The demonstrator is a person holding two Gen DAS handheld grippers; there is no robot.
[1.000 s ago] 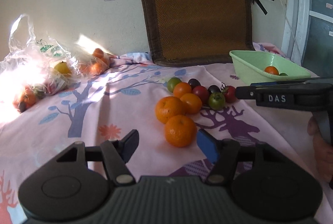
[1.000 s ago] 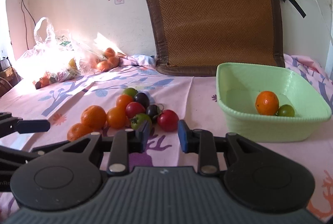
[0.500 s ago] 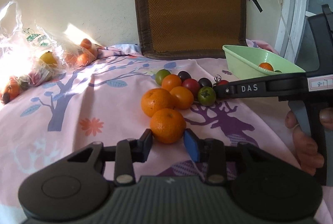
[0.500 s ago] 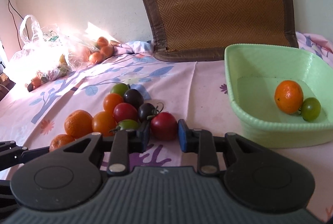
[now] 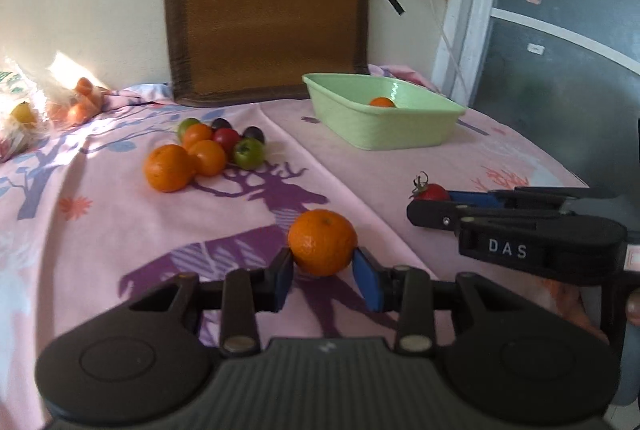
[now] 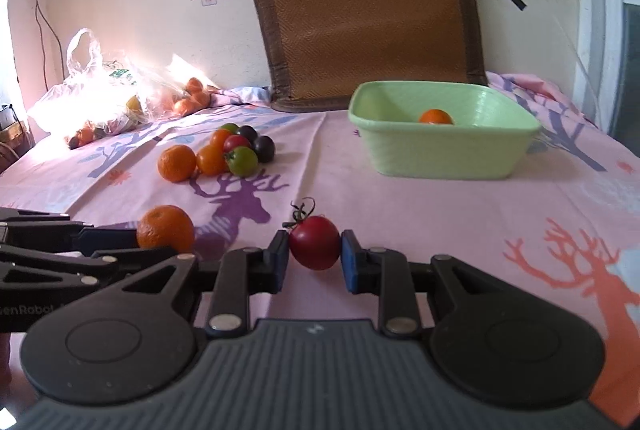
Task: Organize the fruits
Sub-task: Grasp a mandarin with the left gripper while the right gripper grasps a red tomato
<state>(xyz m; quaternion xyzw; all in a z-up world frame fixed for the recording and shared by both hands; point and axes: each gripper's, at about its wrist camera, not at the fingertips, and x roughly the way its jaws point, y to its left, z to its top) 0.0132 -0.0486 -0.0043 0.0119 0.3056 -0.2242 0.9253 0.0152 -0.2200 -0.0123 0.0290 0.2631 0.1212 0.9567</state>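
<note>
My left gripper point(image 5: 323, 272) is shut on an orange point(image 5: 322, 243), held above the pink cloth. My right gripper point(image 6: 315, 256) is shut on a red tomato point(image 6: 314, 247) with a green stalk; it also shows in the left wrist view point(image 5: 430, 191). The held orange shows at the left of the right wrist view point(image 6: 165, 228). A pile of oranges and small tomatoes point(image 5: 208, 152) lies on the cloth to the far left, also in the right wrist view point(image 6: 224, 154). A light green basin point(image 6: 442, 142) stands far right and holds an orange point(image 6: 435, 116).
A brown woven cushion point(image 6: 368, 14) leans on the wall behind the basin. Plastic bags of fruit point(image 6: 100, 102) lie at the far left by the wall. A door frame and glass panel point(image 5: 560, 30) stand at the right.
Both grippers closed on fruit and pulled back from the pile: the left took the nearest orange, the right took the red tomato. Both now sit nearer the table's front.
</note>
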